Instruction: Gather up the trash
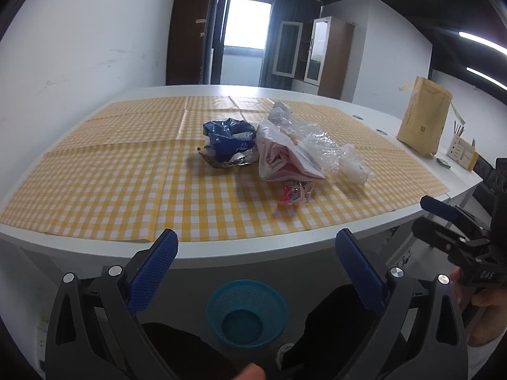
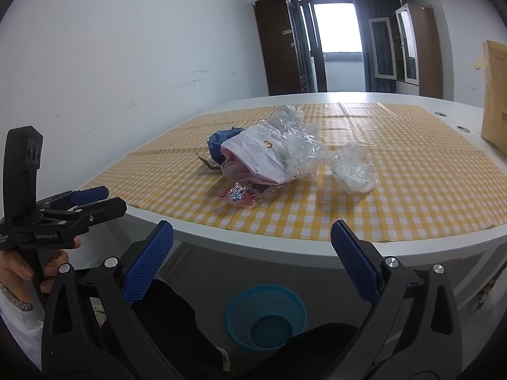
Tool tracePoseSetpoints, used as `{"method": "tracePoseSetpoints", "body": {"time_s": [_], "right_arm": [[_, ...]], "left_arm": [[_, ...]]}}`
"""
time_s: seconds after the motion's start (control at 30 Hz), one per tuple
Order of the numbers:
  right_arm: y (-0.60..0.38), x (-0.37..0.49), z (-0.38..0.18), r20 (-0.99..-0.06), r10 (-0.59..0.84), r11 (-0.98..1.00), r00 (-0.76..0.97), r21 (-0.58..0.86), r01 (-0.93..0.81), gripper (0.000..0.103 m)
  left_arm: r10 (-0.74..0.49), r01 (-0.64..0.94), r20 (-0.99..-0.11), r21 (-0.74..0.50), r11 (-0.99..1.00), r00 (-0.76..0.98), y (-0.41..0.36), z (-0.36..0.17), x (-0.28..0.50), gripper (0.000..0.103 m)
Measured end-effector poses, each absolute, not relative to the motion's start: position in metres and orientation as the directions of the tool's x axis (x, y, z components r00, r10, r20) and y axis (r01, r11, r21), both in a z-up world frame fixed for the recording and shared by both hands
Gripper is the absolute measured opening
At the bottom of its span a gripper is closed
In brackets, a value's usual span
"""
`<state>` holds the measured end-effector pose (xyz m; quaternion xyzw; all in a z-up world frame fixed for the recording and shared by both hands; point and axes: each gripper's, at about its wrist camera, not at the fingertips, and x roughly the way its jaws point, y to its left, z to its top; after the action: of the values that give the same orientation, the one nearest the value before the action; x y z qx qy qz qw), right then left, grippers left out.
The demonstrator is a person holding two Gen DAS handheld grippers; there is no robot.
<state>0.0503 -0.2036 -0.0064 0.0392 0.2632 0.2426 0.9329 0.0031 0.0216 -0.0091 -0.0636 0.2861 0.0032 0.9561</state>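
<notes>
Crinkling plastic trash (image 1: 294, 152) (glossy, crumpled)

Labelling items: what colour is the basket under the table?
Teal-blue basket, clearest in the right wrist view.

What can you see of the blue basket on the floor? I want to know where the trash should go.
The blue basket is a small round bin of mesh-like plastic, wider at the rim than at the base. It stands upright on the floor below the table's near edge, mouth open upward. It looks empty inside. Dark legs flank it; whether they touch it is unclear.
</notes>
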Motion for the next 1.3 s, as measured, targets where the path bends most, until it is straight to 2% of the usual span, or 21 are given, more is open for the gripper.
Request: {"method": "tracePoseSetpoints", "body": {"time_s": [0.37, 0.67, 1.0, 1.3], "right_arm": [[-0.199, 0.049, -0.006, -0.48, 0.452, 0.889, 0.752, 0.172, -0.425, 0.095], [-0.203, 0.049, -0.006, -0.472, 0.469, 0.881, 0.747, 0.197, -0.429, 0.095], [-0.2, 0.049, -0.007, -0.48, 0.469, 0.88, 0.741, 0.186, -0.437, 0.095], [-0.201, 0.049, -0.008, -0.472, 0.485, 0.873, 0.736, 0.206, -0.443, 0.095]], "left_arm": [[-0.048, -0.028, -0.548, -0.129, 0.991, 0.835, 0.023, -0.011, 0.007, 0.097], [-0.1, 0.002, -0.522, -0.185, 0.983, 0.847, 0.028, -0.01, 0.004, 0.097], [-0.047, -0.041, -0.481, -0.17, 0.985, 0.875, 0.027, -0.007, 0.001, 0.097], [-0.081, -0.035, -0.486, -0.224, 0.974, 0.87, 0.038, -0.011, 0.003, 0.097]]}}
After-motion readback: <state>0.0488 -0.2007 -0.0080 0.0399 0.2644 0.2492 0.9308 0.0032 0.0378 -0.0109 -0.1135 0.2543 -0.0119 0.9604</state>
